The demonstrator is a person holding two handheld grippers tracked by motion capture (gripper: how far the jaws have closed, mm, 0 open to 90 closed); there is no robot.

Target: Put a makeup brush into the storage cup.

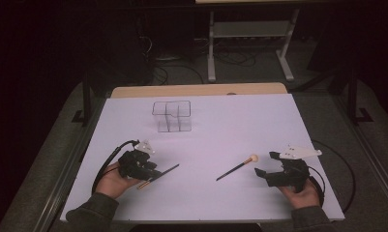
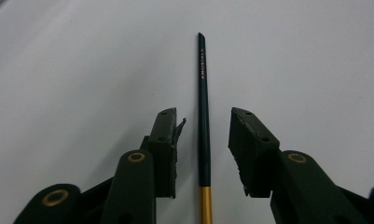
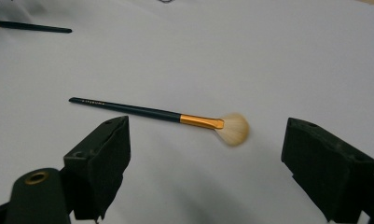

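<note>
Here, left gripper (image 2: pixel 203 140) open astride dark brush handle (image 2: pixel 203 112), pads clear, right gripper (image 3: pixel 203 158) wide open near fan brush (image 3: pixel 175 116)

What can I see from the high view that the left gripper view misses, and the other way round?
High view alone: the clear organizer, the fan brush and the right tongs standing open. Left gripper view alone: lettering on the dark-handled brush, and gaps either side of it, so the pads do not press it. Both: the left tongs, that brush, and the white table.
</note>
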